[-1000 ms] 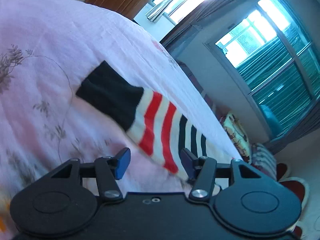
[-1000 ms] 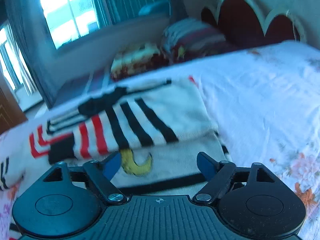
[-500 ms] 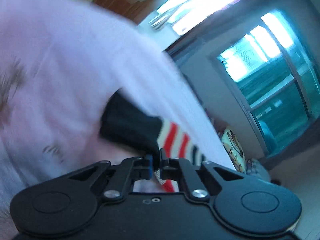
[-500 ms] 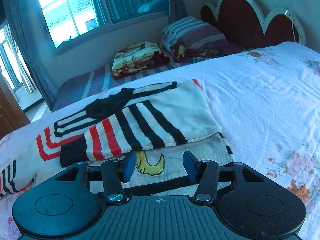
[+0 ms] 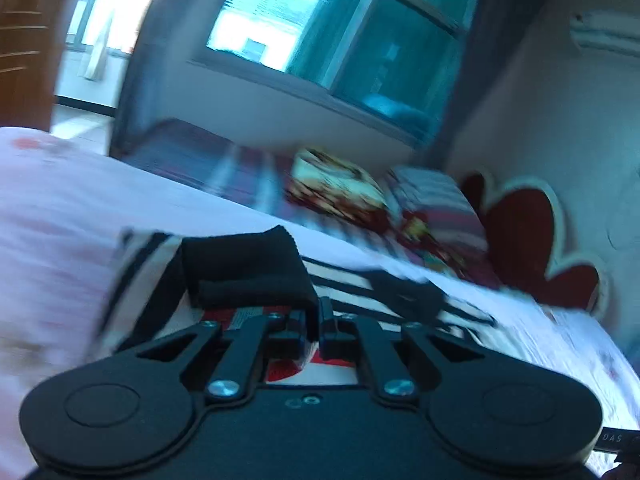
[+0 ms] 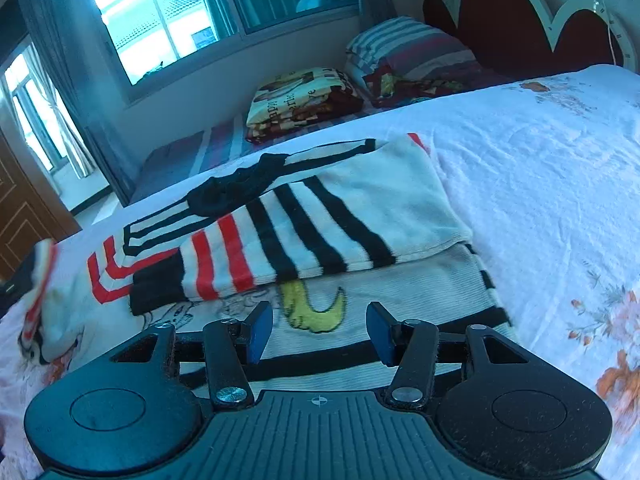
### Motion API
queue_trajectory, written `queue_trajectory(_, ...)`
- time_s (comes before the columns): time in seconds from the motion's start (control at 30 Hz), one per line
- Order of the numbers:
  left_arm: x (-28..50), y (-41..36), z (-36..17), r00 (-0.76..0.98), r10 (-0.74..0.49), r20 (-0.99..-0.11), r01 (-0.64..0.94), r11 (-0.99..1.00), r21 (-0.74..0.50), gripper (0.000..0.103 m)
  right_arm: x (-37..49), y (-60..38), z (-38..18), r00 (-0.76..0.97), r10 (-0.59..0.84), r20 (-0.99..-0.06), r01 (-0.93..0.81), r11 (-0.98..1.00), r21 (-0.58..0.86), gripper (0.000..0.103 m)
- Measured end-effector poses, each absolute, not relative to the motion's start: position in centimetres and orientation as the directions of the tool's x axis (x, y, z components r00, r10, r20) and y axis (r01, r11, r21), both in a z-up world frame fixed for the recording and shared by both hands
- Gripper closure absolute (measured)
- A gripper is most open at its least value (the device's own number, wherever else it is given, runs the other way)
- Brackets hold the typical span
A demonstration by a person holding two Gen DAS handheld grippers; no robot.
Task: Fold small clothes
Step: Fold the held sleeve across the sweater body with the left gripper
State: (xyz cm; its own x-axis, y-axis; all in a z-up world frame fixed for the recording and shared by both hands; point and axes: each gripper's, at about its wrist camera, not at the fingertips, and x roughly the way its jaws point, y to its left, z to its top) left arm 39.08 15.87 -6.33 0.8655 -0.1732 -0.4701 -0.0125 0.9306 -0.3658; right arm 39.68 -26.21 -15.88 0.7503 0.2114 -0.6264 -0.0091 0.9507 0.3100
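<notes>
A small striped sweater (image 6: 320, 216) in white, black and red lies on the pink bedsheet (image 6: 540, 184), one sleeve folded across its body. My left gripper (image 5: 318, 334) is shut on the other sleeve (image 5: 244, 268) near its black cuff and holds it raised over the sweater's body. That lifted sleeve also shows at the left edge of the right wrist view (image 6: 40, 280). My right gripper (image 6: 318, 334) is open and empty, low over the sweater's hem by a yellow print (image 6: 312, 304).
Folded blankets (image 6: 304, 100) and a striped pillow (image 6: 404, 52) lie on a low bed beyond the far edge. A red headboard (image 6: 520, 20) stands at the back right. Windows (image 6: 168, 12) and a wooden door (image 6: 24, 216) are to the left.
My left gripper closed on the sleeve, lifted it and swung it across toward the sweater's body. My right gripper narrowed at half a second ago, then opened wide again over the hem.
</notes>
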Motion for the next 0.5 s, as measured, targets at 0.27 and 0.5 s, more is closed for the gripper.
queue_trajectory(0.27,44.6,4.5,-10.3,0.784,-0.258,-0.565,0.100,0.950,-0.296,0.098,41.3,-32.7,-16.6,0.772,0.198,-0.604,0.050,0.928,0.368,0.050)
queue_trajectory(0.5,44.5,-1.8,-12.4,0.745,-0.254,-0.617,0.146,0.964,-0.221,0.096,43.7,-37.8,-16.4,0.794,0.175,-0.582,0.090,0.913,0.398,0.050)
